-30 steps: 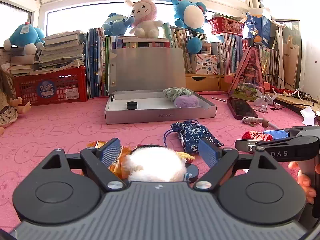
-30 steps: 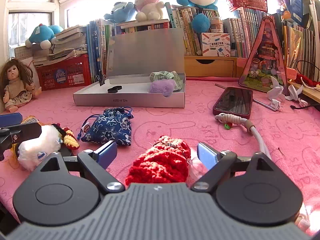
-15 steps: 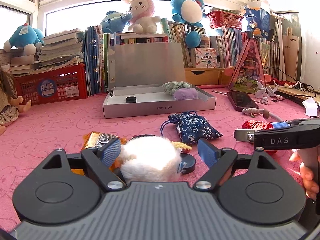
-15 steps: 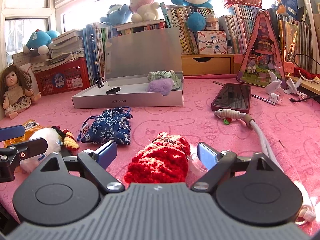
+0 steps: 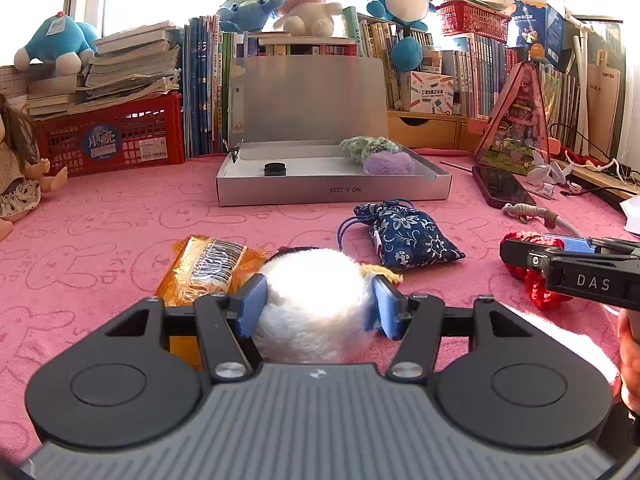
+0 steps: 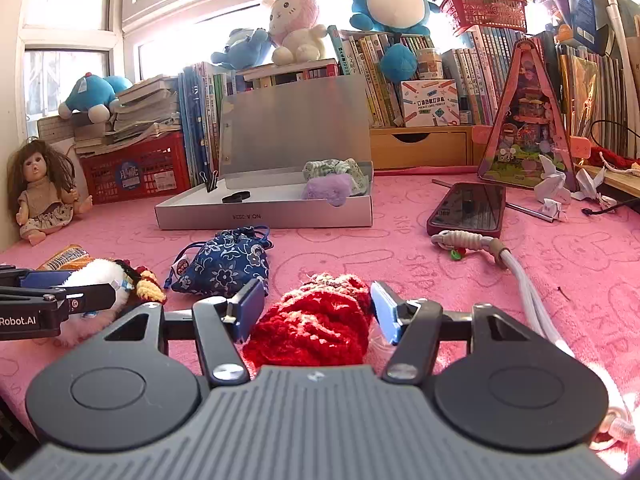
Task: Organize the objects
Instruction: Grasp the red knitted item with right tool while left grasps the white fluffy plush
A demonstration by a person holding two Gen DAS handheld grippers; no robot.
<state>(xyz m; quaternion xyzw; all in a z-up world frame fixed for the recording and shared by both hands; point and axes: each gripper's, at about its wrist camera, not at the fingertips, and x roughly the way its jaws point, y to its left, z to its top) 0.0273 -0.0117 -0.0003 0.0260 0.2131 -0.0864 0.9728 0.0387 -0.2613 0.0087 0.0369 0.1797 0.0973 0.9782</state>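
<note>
A white fluffy plush toy (image 5: 316, 280) lies on the pink cloth, and my left gripper (image 5: 318, 308) is closing on it, its blue pads touching both sides. In the right wrist view a red knitted piece (image 6: 316, 320) sits between the closing jaws of my right gripper (image 6: 318, 308), and the pads meet its sides. Behind both stands the open grey box (image 5: 332, 192) with a purple pom, a green scrunchie and a black ring inside. The right gripper's fingers (image 5: 560, 256) show at the right edge of the left wrist view.
A blue floral pouch (image 5: 408, 236) lies between the grippers and the box. An orange snack packet (image 5: 204, 264) lies left of the plush. A phone (image 6: 468, 208) and a white cord (image 6: 520, 276) lie to the right, a doll (image 6: 44, 192) at far left. Books and crates line the back.
Both pairs of jaws have narrowed from wide open until their pads meet the plush toy and the red knitted piece. Neither hand has shifted much.
</note>
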